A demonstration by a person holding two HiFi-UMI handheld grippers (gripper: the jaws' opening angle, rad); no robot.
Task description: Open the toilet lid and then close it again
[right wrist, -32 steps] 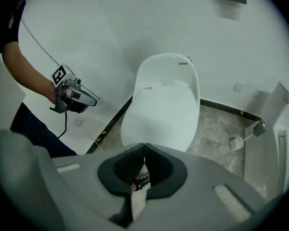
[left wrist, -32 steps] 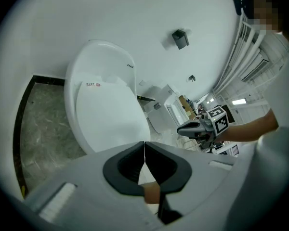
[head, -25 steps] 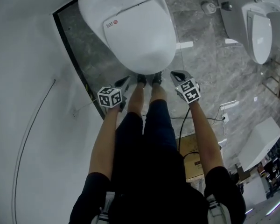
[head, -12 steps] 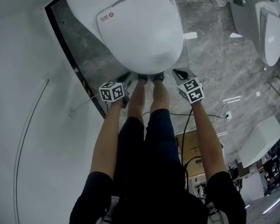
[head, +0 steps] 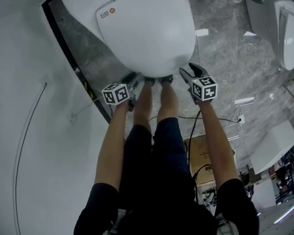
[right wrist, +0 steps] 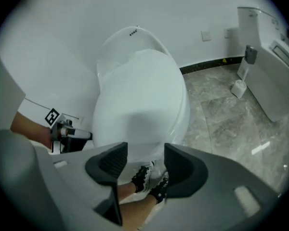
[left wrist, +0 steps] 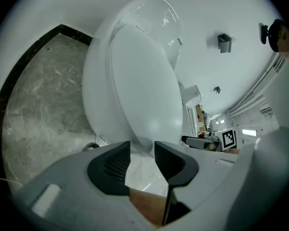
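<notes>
task thing: the glossy white oval toilet lid (head: 147,28) lies flat down on the white ceramic toilet bowl (left wrist: 94,100), shut, straight ahead of the person's black-and-white shoes (right wrist: 149,179).
progress: the lid is down and neither gripper has hold of it. as a judgement, this fits either end of the job: the lift not yet begun, or the lid already set back down. the closed lid alone cannot settle which.
left to do: if the lift is still to come, a jaw has to get under the front edge, raise the lid to the tank, then lower it. if not, only pulling the hands away remains.
left gripper: the grey left gripper (left wrist: 142,149) has just been opening its jaws. they stand clearly apart with nothing between the pads, only the lid's front edge showing beyond them.
right gripper: the grey right gripper (right wrist: 144,153) has also just been opening. its jaws stand wide and empty, framing the shoes and the bowl's front.
hand pose: both bare forearms (head: 112,146) reach down and forward beside the legs. each gripper tilts steeply down, one at either side of the lid's front rim, near it but apart.
surroundings: grey marbled floor (head: 225,67) to the right.
</notes>
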